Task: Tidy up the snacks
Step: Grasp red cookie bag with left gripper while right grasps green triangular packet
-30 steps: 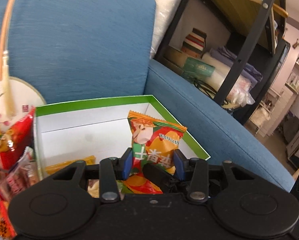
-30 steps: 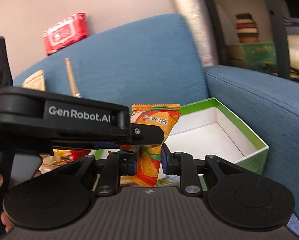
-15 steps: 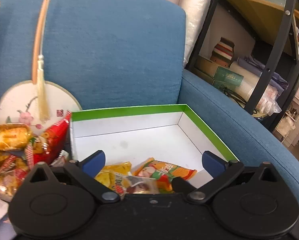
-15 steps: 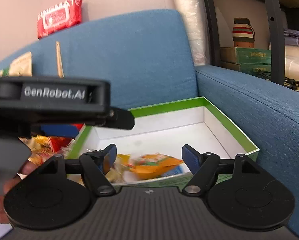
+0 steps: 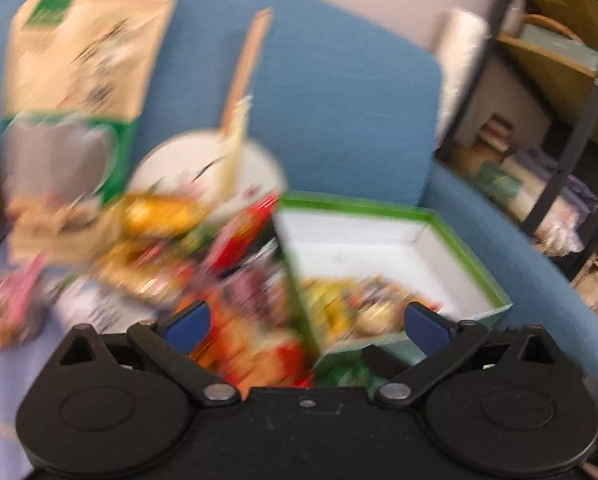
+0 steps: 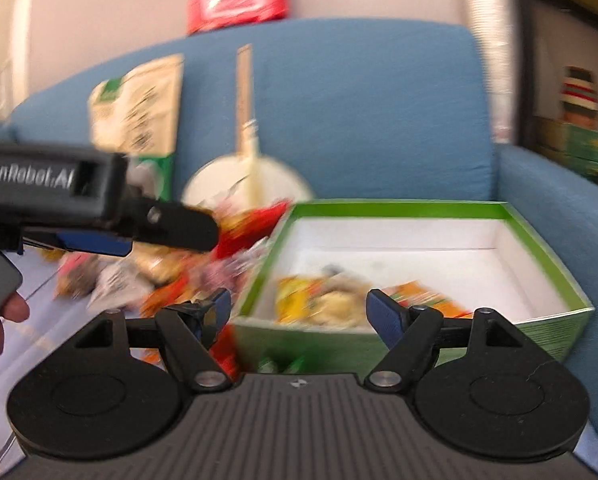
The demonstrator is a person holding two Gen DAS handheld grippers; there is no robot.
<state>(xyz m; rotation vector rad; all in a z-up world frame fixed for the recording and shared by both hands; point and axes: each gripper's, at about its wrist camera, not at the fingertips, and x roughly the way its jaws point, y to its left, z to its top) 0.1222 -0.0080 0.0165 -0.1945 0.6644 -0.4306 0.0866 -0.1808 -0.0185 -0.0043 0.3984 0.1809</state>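
Observation:
A green-rimmed white box [image 5: 427, 216] [image 6: 499, 216] sits on the blue sofa and holds a few snack packets [image 5: 359, 300] [image 6: 327, 300], among them the orange packet [image 6: 423, 300]. A pile of loose snack packets [image 5: 159, 248] [image 6: 171, 280] lies left of the box. My left gripper [image 5: 305, 324] is open and empty, above the box's left edge; it also shows in the right wrist view [image 6: 147, 232], above the pile. My right gripper [image 6: 299, 312] is open and empty at the box's near left corner. Both views are blurred.
A round white fan with a wooden handle [image 5: 227, 160] [image 6: 251, 152] and a tan pouch [image 5: 79, 60] [image 6: 139, 108] lean on the sofa back. A red pack [image 6: 239, 0] rests on top. A black shelf rack [image 5: 559, 100] stands right.
Both grippers opened and dropped the orange packet into the box. Both have since pulled back and swung left, bringing the snack pile into view.

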